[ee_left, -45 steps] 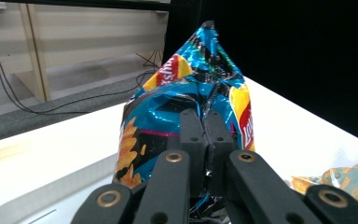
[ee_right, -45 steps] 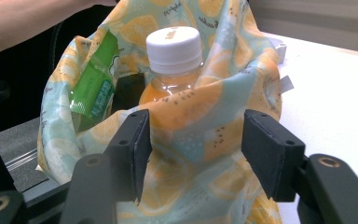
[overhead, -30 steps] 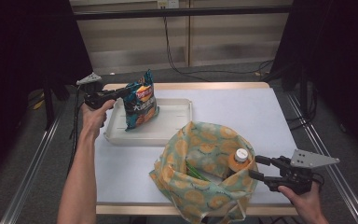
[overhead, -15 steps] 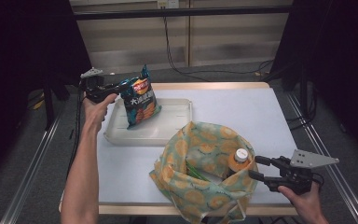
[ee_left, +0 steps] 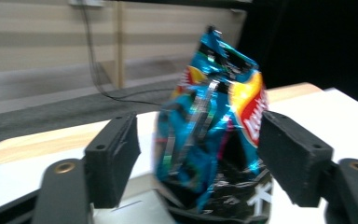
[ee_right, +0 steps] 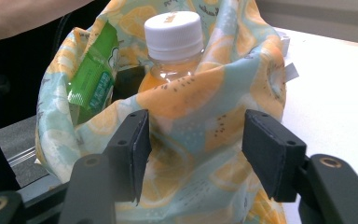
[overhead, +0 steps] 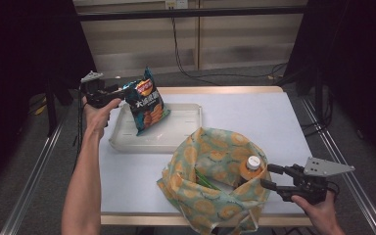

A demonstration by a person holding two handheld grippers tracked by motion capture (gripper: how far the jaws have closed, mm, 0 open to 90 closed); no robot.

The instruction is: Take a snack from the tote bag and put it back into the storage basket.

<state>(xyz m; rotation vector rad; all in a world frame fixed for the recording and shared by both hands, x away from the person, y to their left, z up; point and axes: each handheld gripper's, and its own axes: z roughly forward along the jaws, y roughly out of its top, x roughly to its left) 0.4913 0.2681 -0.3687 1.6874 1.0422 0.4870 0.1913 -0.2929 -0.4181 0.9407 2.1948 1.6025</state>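
Dark curtains and pale wall panels are being seen behind a white table, with cables hanging down the wall at the back.

At the far left of the high view, the left gripper is being held level over the table's left edge, pointing toward a blue chip bag. Its jaws have just been opening: in the left gripper view, the chip bag is being framed between the two black pads, with a clear gap showing on the left side and the right pad lying very near the bag's red and yellow print, so the bag is being released rather than pinched. The bag is being seen tilted, its lower end resting in the left part of a shallow white tray.

Toward the middle, a cloth bag printed with orange slices is being seen standing open near the table's front edge. An orange drink bottle with a white cap is being carried upright inside it, beside a green packet.

At the right, the right gripper is being held level against the cloth bag's side. Its jaws are being kept spread on either side of a bulge of the fabric, over the bottle; whether the pads are pressing on the cloth cannot be told
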